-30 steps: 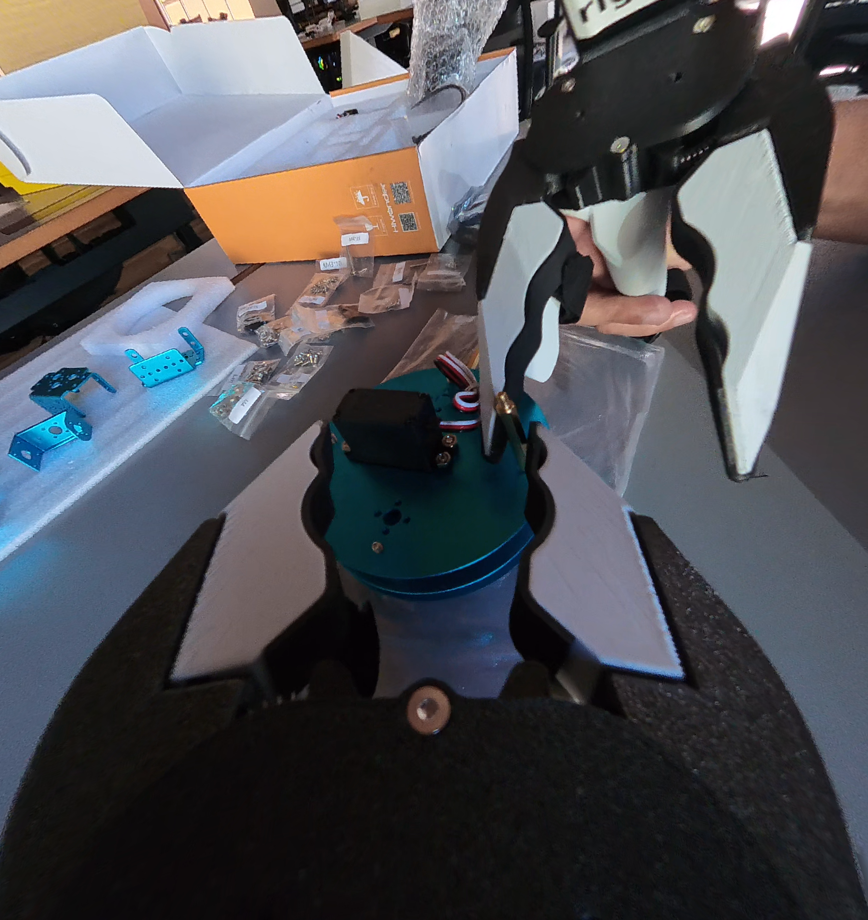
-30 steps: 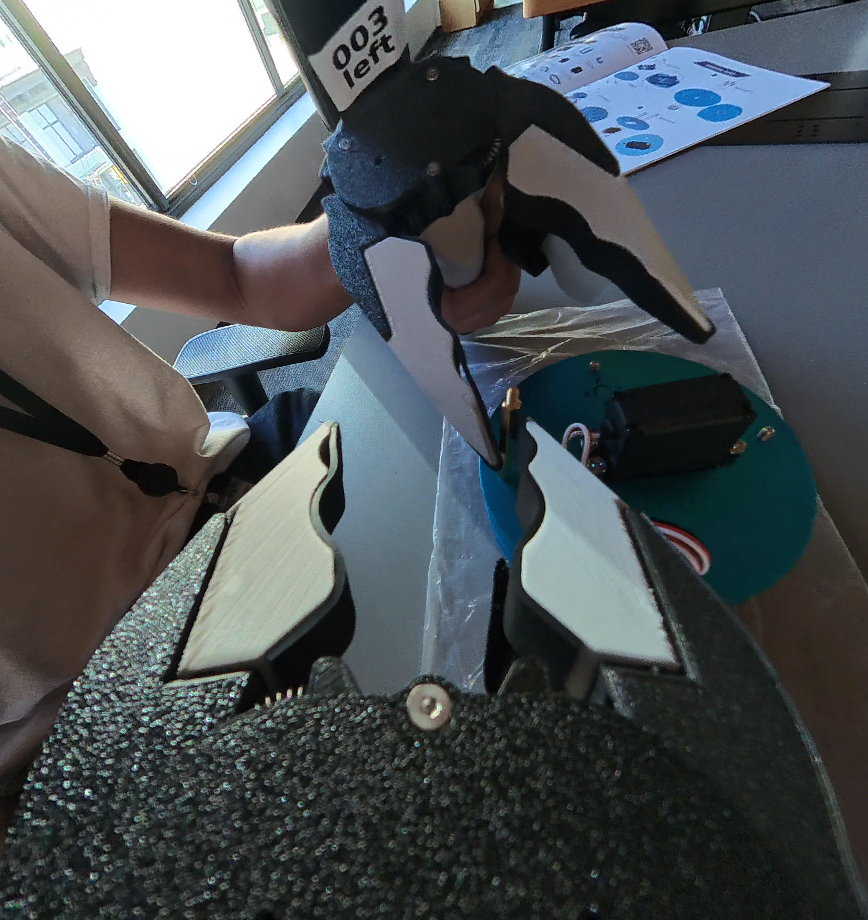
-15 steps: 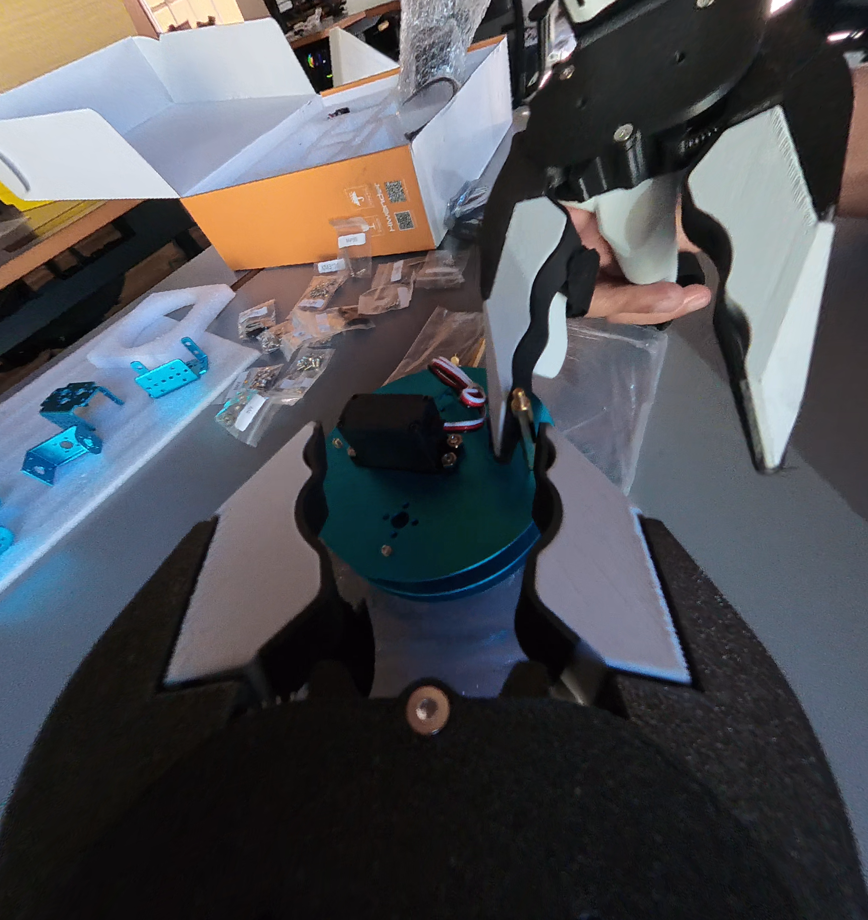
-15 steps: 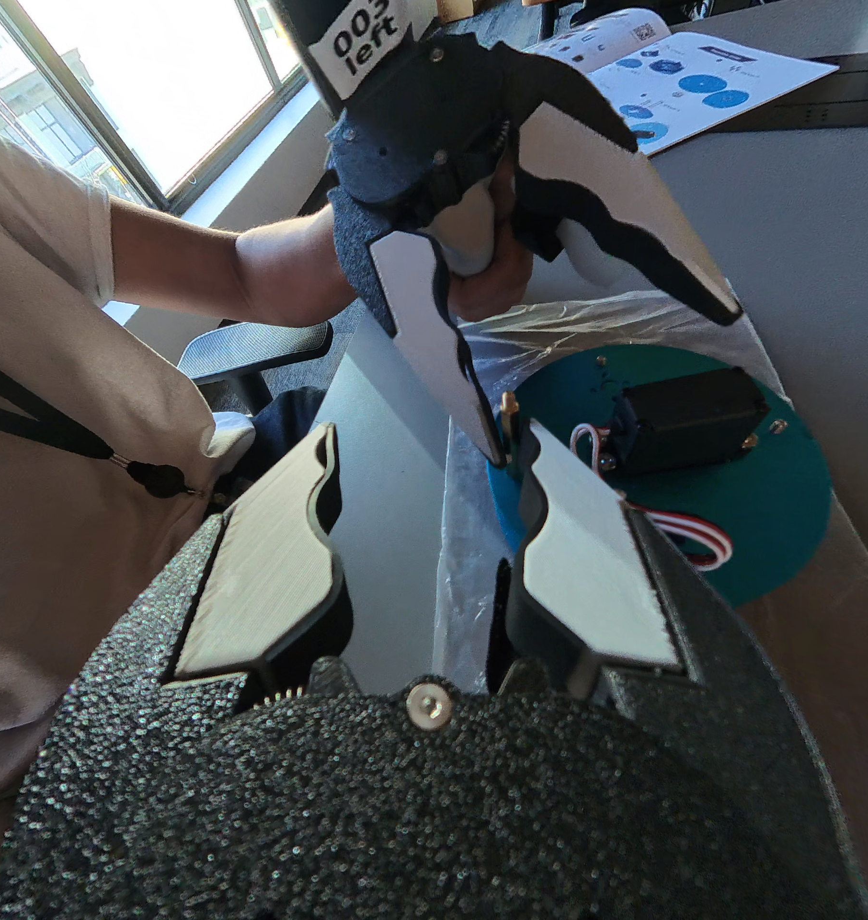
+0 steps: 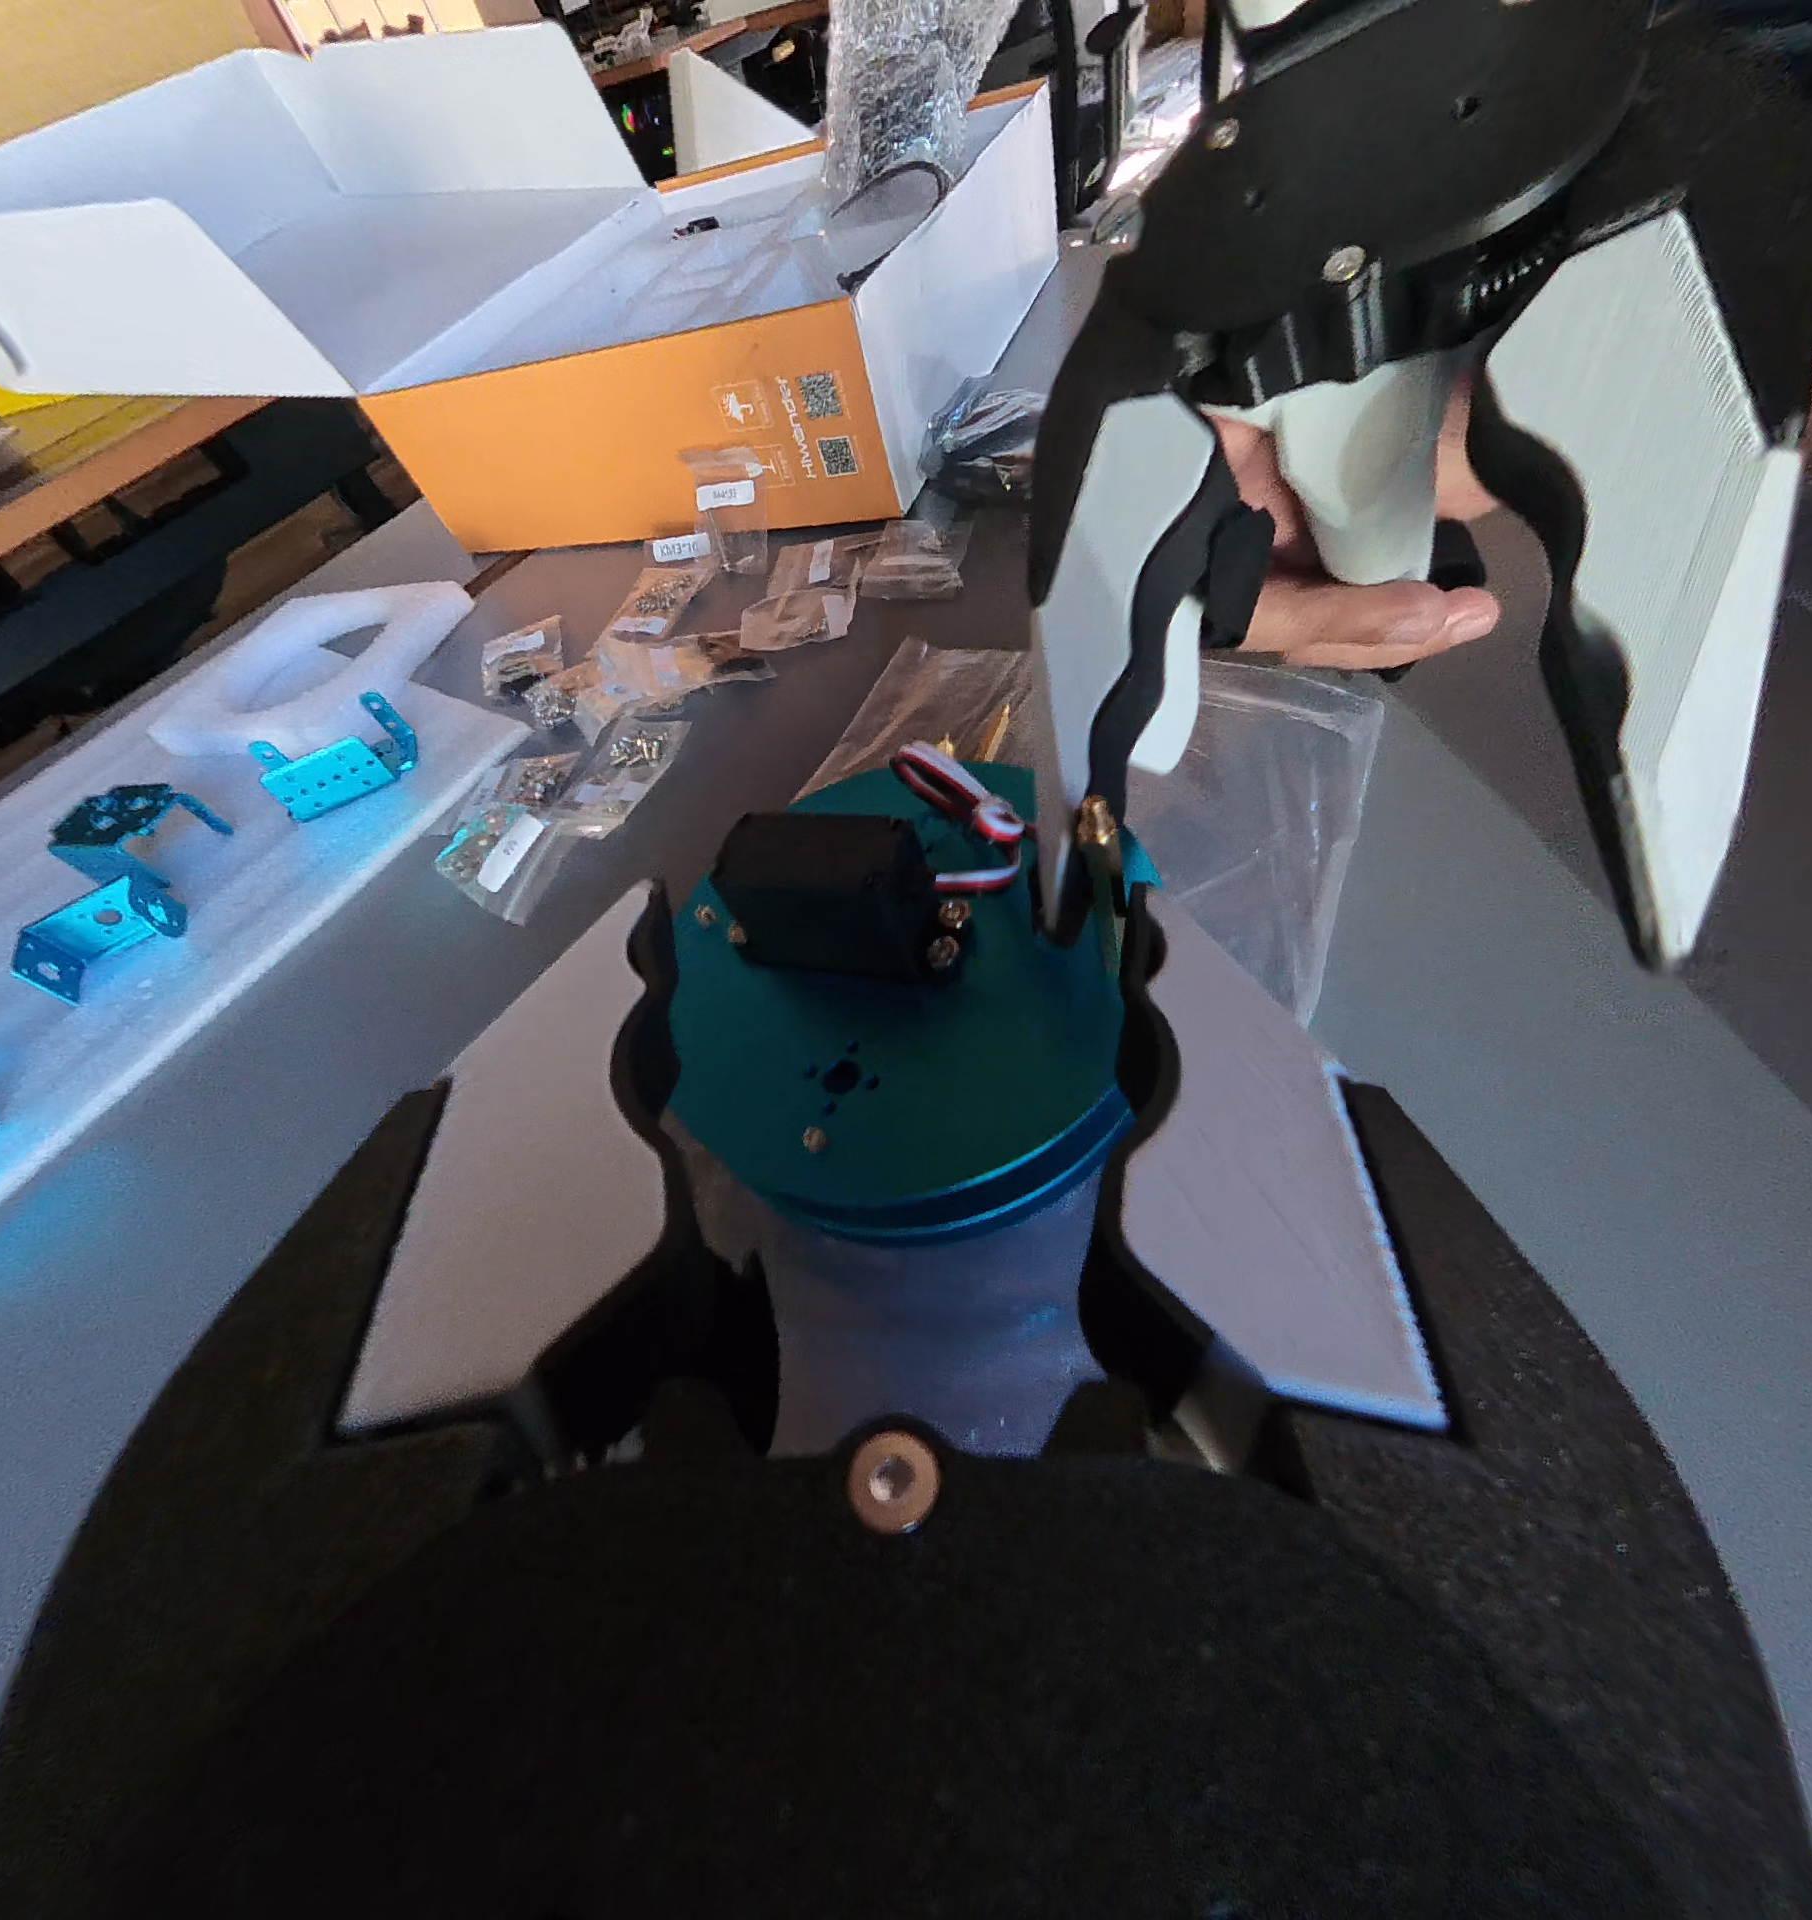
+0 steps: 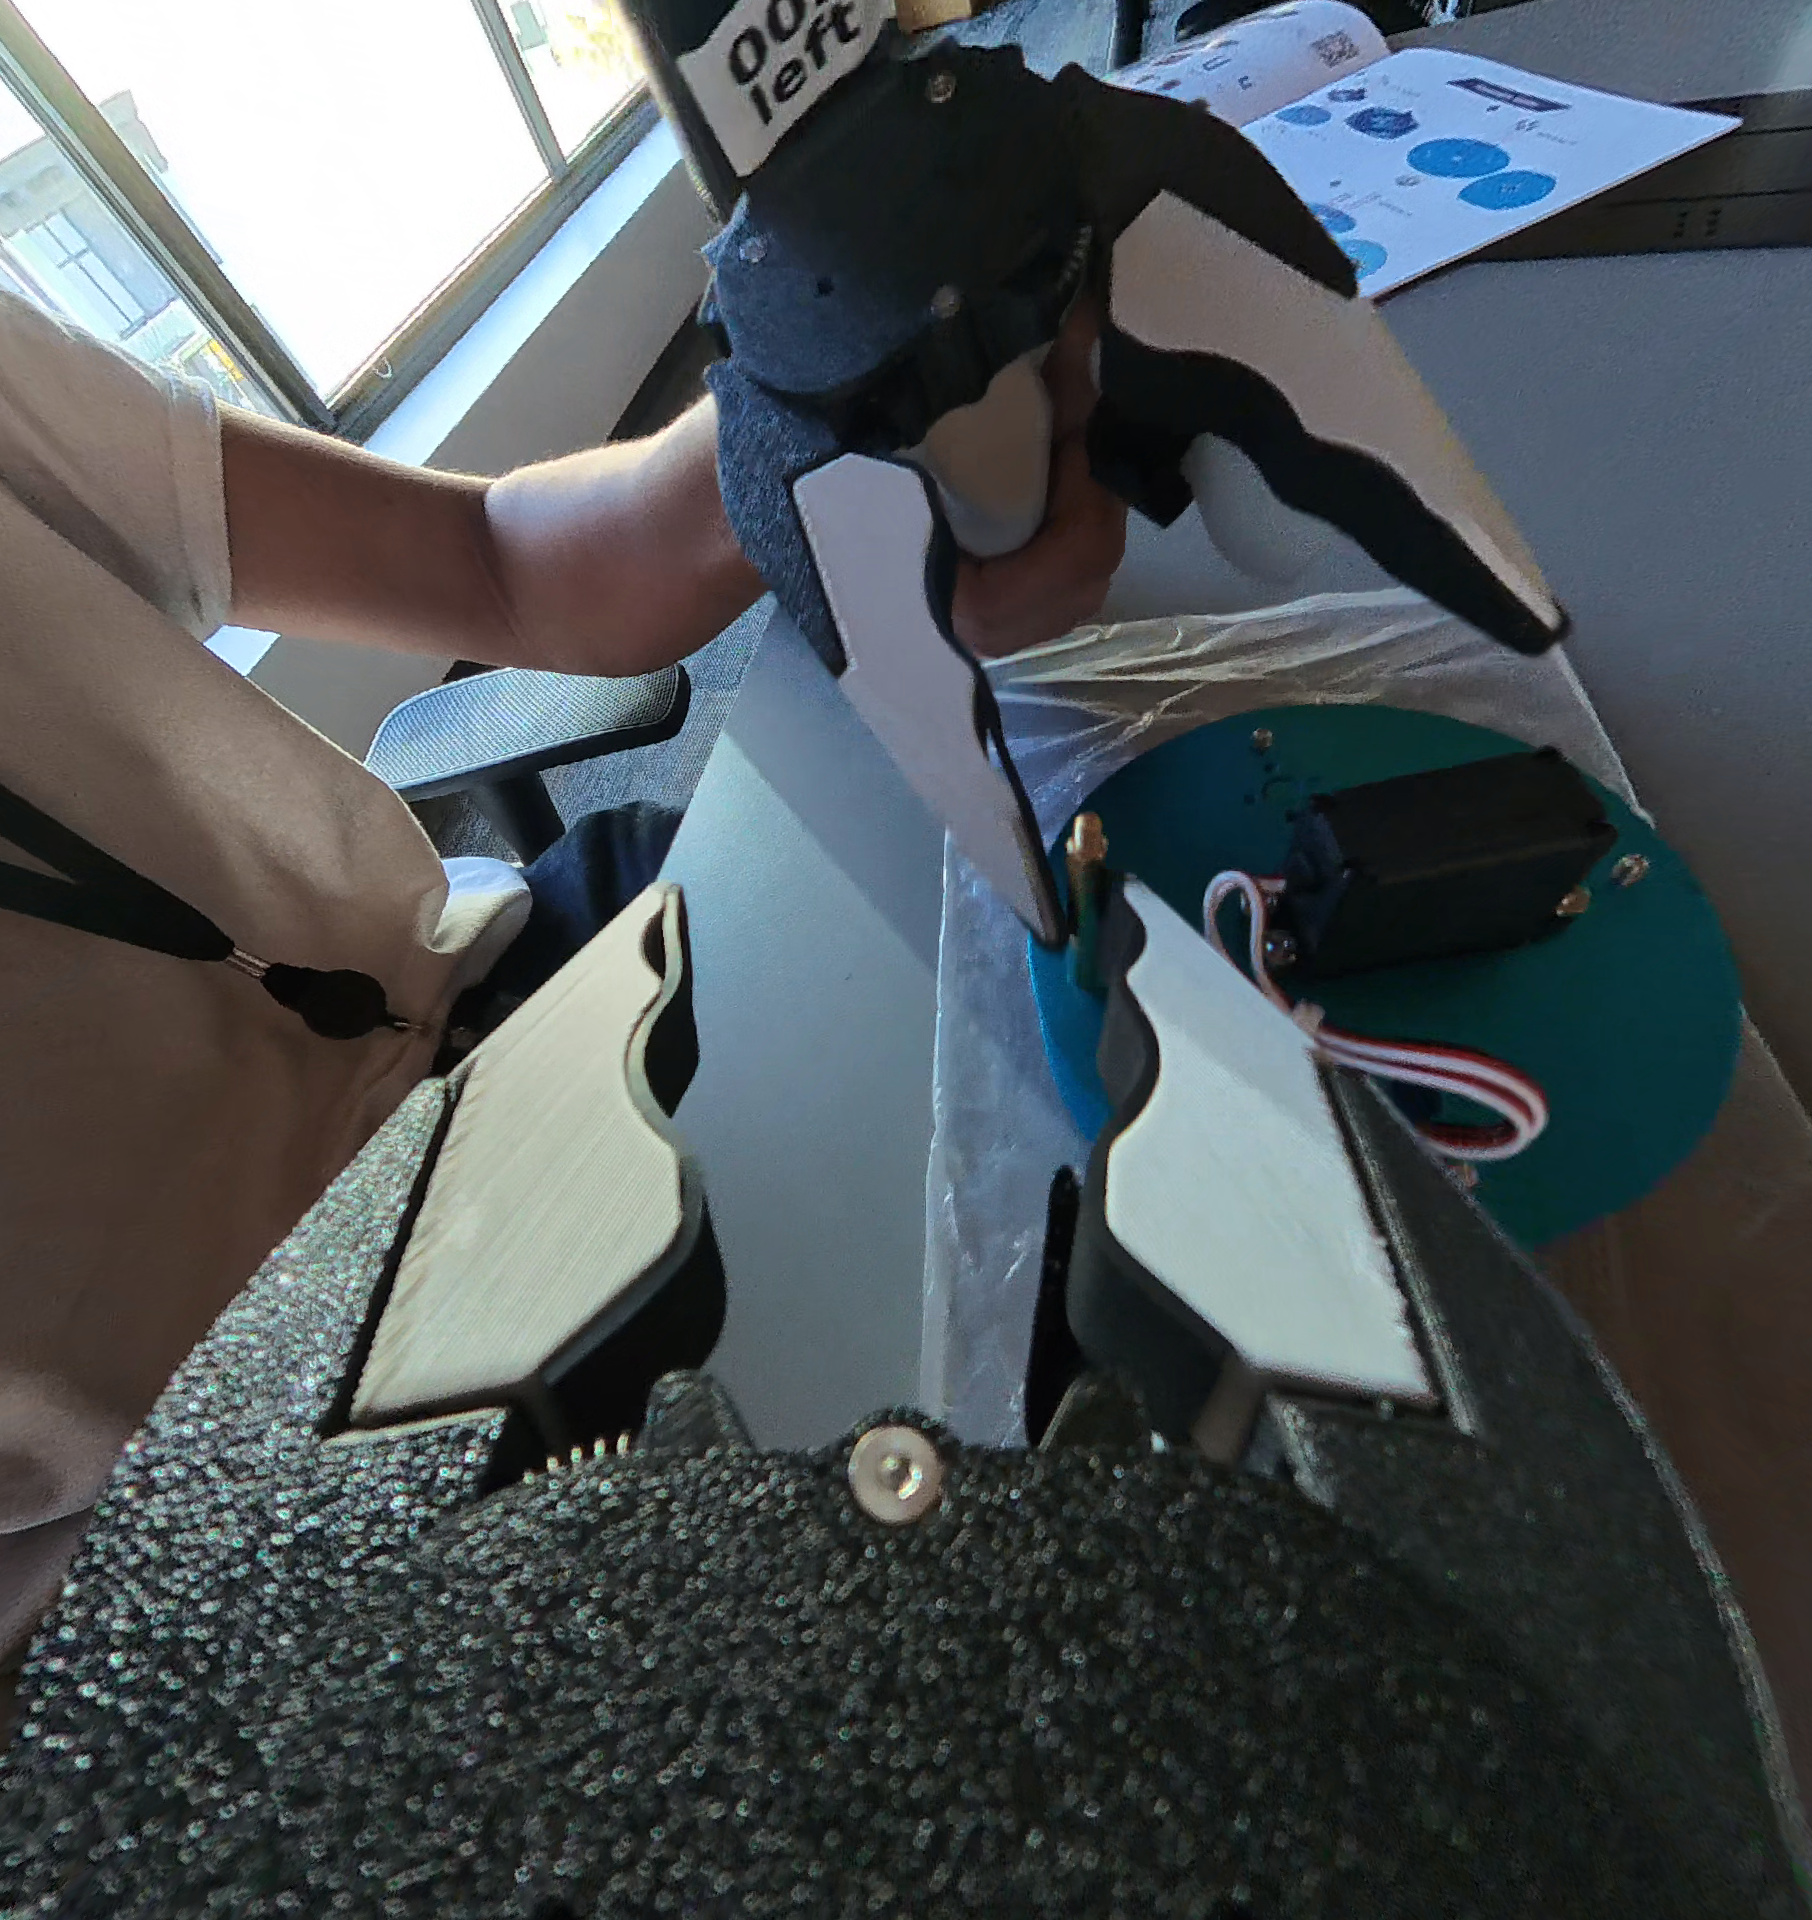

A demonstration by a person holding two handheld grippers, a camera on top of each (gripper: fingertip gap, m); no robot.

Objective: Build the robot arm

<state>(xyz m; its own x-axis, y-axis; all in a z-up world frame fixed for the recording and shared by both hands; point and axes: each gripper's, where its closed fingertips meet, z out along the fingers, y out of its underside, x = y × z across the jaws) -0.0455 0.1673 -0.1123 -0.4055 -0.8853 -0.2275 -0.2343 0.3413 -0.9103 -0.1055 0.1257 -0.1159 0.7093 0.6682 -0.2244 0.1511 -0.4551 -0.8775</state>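
A teal round plate (image 5: 881, 1081) sits between the two fingers of the left gripper (image 5: 886, 935), which closes on its rim from both sides; in the right wrist view the same plate (image 6: 1608, 1049) lies on a clear plastic bag (image 6: 985, 1091) on the grey tabletop (image 6: 819, 935). A black servo block (image 5: 829, 904) is mounted on the far half of the plate, fixed with brass screws, and a red, white and dark wire (image 5: 969, 821) loops from its right end. A brass standoff (image 5: 1097, 842) stands upright at the plate's far right edge, just inside the left gripper's right finger. The right gripper (image 5: 1359, 935) hangs above with its fingers spread wide, holding nothing; the tip of one finger comes down just beside the standoff and reaches the plate, while the other finger is well apart to the right over bare tabletop. In the right wrist view the standoff (image 6: 1086, 883) stands between the left gripper's finger and the right gripper's own near finger. A hand (image 5: 1369, 613) grips the white handle behind the right gripper. Beyond the plate lie small clear bags of screws (image 5: 611, 748), and farther off an open orange and white cardboard box (image 5: 611, 343). On the left a white foam sheet (image 5: 154, 935) carries several blue metal brackets (image 5: 336, 758). In the right wrist view a printed sheet (image 6: 1484, 156) lies on the far tabletop, and a person in a light shirt (image 6: 154, 935) sits at the left
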